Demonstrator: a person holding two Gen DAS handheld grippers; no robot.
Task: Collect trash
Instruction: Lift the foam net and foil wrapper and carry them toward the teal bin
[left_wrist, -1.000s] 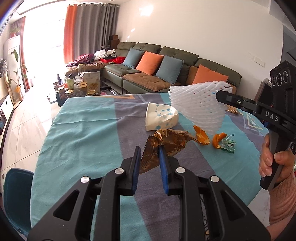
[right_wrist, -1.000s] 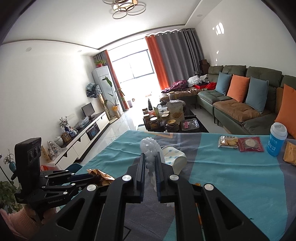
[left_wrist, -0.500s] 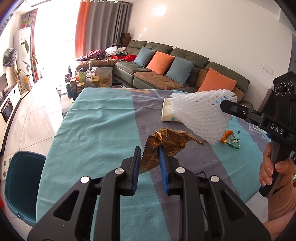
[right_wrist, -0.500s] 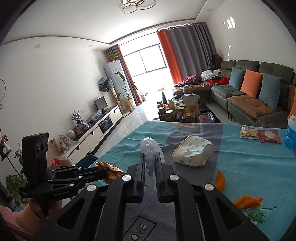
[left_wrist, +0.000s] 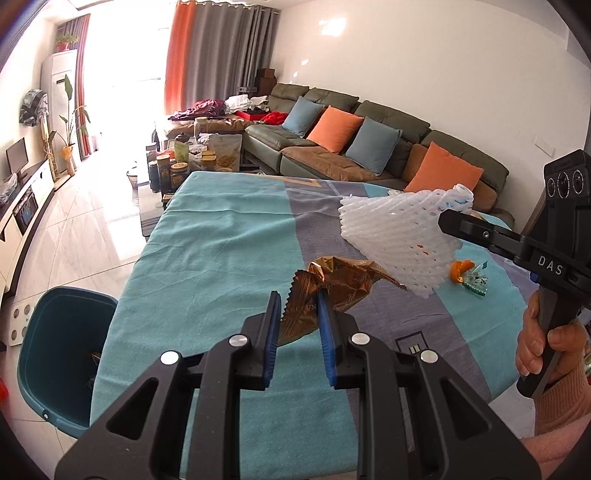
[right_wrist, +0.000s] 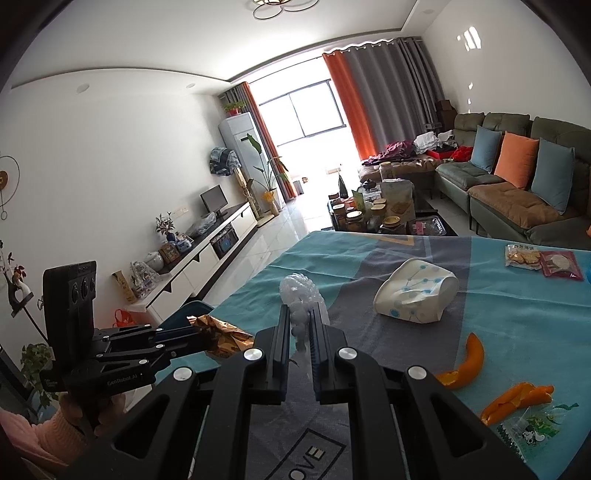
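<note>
Left wrist view, left to right: teal bin (left_wrist: 55, 354) on the floor beside the counter (left_wrist: 207, 251); left hand-held gripper (left_wrist: 297, 306) pinching a gold wrapper (left_wrist: 332, 280) above the cloth; right hand-held gripper (left_wrist: 448, 221) clamped on a white foam net (left_wrist: 399, 236), which hangs just right of the wrapper; orange peel (left_wrist: 460, 269) and a candy wrapper (left_wrist: 476, 280) lie on the counter beyond. Right wrist view: foam net (right_wrist: 301, 295) pressed between the pads; crushed paper cup (right_wrist: 417, 295) to its right.

Right gripper (right_wrist: 299, 325) clamps white foam netting (right_wrist: 301, 295) above the tabletop (right_wrist: 517, 321); left gripper (right_wrist: 207, 338) pinches a gold wrapper (right_wrist: 221, 334) nearby.
</note>
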